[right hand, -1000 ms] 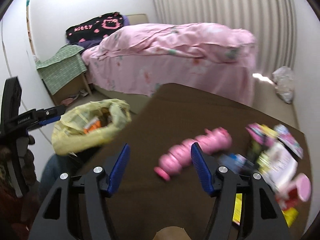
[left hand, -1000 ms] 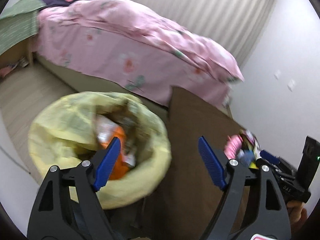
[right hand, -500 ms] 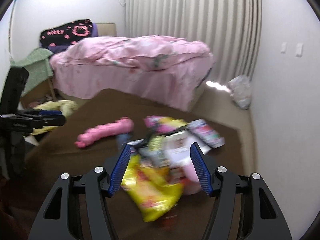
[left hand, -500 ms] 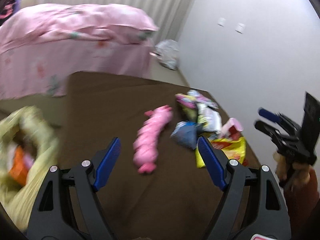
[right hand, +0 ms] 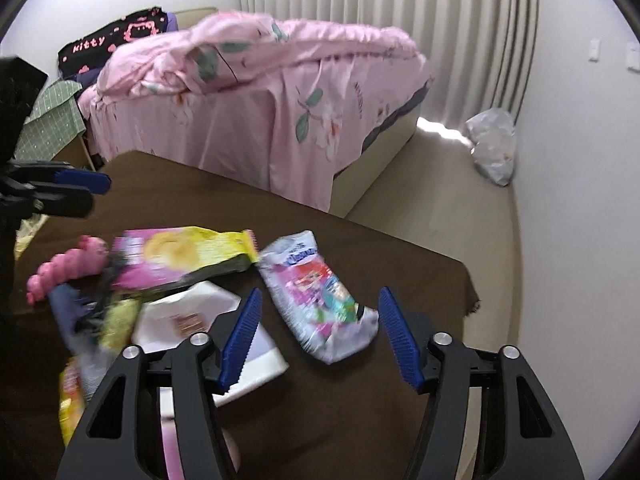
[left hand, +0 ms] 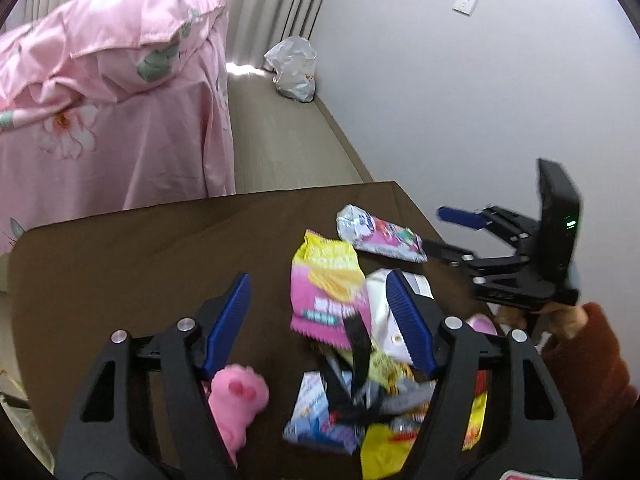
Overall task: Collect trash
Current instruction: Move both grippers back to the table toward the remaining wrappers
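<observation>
Several snack wrappers lie heaped on a brown table (left hand: 140, 240). A pink and yellow bag (left hand: 326, 284) sits between the jaws of my open, empty left gripper (left hand: 318, 320); it also shows in the right wrist view (right hand: 180, 256). A silver and pink wrapper (right hand: 320, 304) lies between the jaws of my open, empty right gripper (right hand: 320, 332), and shows in the left wrist view (left hand: 380, 234). A white packet (right hand: 200, 324) lies left of it. A pink plush toy (left hand: 236, 404) lies by my left jaw.
A bed with a pink quilt (right hand: 280, 80) stands beyond the table. A white plastic bag (right hand: 492, 148) lies on the floor by the wall. The right gripper (left hand: 460, 236) shows in the left wrist view; the left gripper (right hand: 76, 190) shows at the right view's left edge.
Both views have swung right, away from the yellow-lined trash bin, which is out of view now. Both grippers have come closer to the wrapper pile and stay open.
</observation>
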The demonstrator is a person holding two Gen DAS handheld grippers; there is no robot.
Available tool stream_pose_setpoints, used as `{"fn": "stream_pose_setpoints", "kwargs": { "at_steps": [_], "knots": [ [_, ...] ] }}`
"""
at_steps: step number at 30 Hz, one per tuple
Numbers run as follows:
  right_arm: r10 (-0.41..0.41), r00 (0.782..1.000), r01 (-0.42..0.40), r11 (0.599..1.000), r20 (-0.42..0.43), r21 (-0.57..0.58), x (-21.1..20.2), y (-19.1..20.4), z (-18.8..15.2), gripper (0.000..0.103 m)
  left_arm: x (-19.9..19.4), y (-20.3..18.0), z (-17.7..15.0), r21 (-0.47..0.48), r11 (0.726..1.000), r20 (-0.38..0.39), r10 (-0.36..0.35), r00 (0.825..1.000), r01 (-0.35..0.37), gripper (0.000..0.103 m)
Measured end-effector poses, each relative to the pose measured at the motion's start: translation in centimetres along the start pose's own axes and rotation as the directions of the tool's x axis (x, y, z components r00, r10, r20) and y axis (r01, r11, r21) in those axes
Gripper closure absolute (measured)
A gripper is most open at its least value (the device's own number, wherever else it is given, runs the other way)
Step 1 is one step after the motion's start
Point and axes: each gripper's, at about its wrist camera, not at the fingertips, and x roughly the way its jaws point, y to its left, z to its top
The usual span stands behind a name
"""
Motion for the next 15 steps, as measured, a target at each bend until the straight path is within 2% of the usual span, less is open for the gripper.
{"fn": "stream_pose_setpoints", "kwargs": {
  "at_steps": [5,6,7,8,10,11,15],
  "knots": [
    [0.061,0.997,-0.059,0.998,-0.055,0.034,4.0,-1.0,0.3,0.053,2.4,1.6,0.5,-0.070,0.998,-0.055,-0.012,0.998,0.008,0.037],
    [0.075,0.994,-0.072,0.997,-0.078,0.036,4.6,-1.1,0.1,0.057,2.9,1.8,0.5,-0.086,0.996,-0.070,-0.021,0.997,0.015,0.037],
    [0.086,0.992,-0.083,0.996,-0.092,0.037,5.0,-1.0,-0.1,0.069,3.3,1.9,0.5,-0.096,0.995,-0.079,-0.031,0.996,0.023,0.038],
    [0.095,0.989,-0.091,0.995,-0.113,0.041,5.3,-1.0,-0.5,0.077,3.7,1.9,0.4,-0.105,0.994,-0.089,-0.039,0.995,0.030,0.038],
    [0.063,0.993,-0.060,0.998,-0.096,0.033,4.7,-0.5,-1.0,0.091,4.4,1.6,0.2,-0.098,0.995,-0.103,-0.035,0.994,0.025,0.038],
    [0.059,0.994,-0.057,0.998,-0.094,0.024,4.4,-0.3,-1.2,0.094,4.7,1.3,0.1,-0.090,0.996,-0.110,-0.035,0.993,0.025,0.039],
    [0.029,0.996,-0.027,0.999,-0.079,0.021,2.7,0.2,-2.0,0.097,5.6,0.2,-0.6,-0.050,0.999,-0.149,-0.004,0.989,-0.004,0.066]
  ]
}}
